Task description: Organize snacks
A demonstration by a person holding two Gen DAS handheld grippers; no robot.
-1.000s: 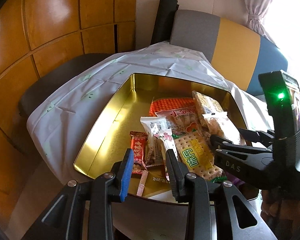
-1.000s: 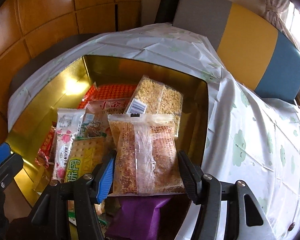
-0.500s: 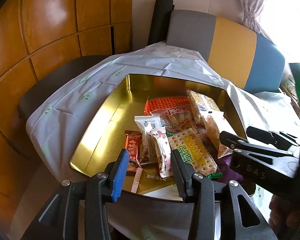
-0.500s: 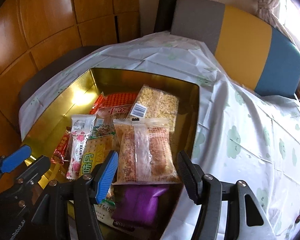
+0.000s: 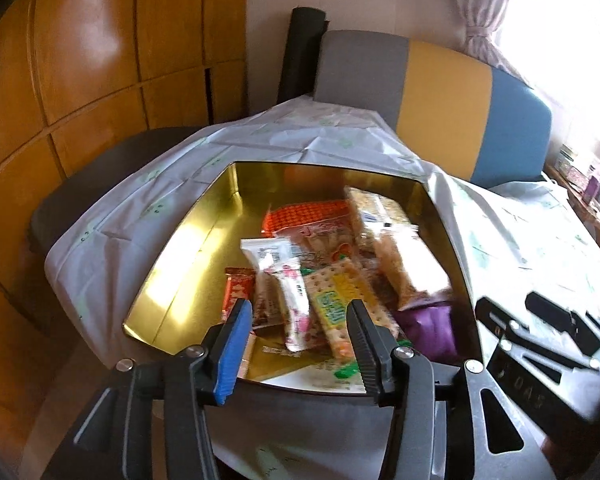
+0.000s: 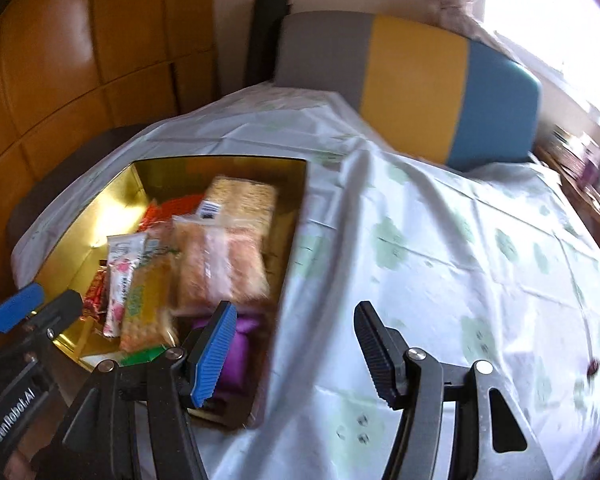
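A gold tin (image 5: 180,248) on the table holds several snack packs: a clear bag of orange crisps (image 6: 220,264), a yellow cracker pack (image 5: 336,300), a pink-and-white wrapper (image 5: 292,300), a small red wrapper (image 5: 238,292) and a purple pack (image 5: 428,324). My left gripper (image 5: 300,316) hovers over the tin's near edge. Its jaws are opening and nothing is between them. My right gripper (image 6: 296,320) stands open and empty above the tin's right wall (image 6: 296,240) and the tablecloth. It also shows at the right of the left wrist view as the right gripper (image 5: 540,328).
A white tablecloth with green cloud prints (image 6: 440,240) covers the table to the right of the tin. A grey, yellow and blue chair back (image 6: 412,84) stands behind the table. Wooden panels (image 5: 80,80) and a dark seat (image 5: 100,184) lie on the left. The window (image 6: 560,20) glares.
The right gripper has swung to the right and back, away from the clear crisp bag, which stays in the tin. The left jaws have widened and that gripper has drawn back a little.
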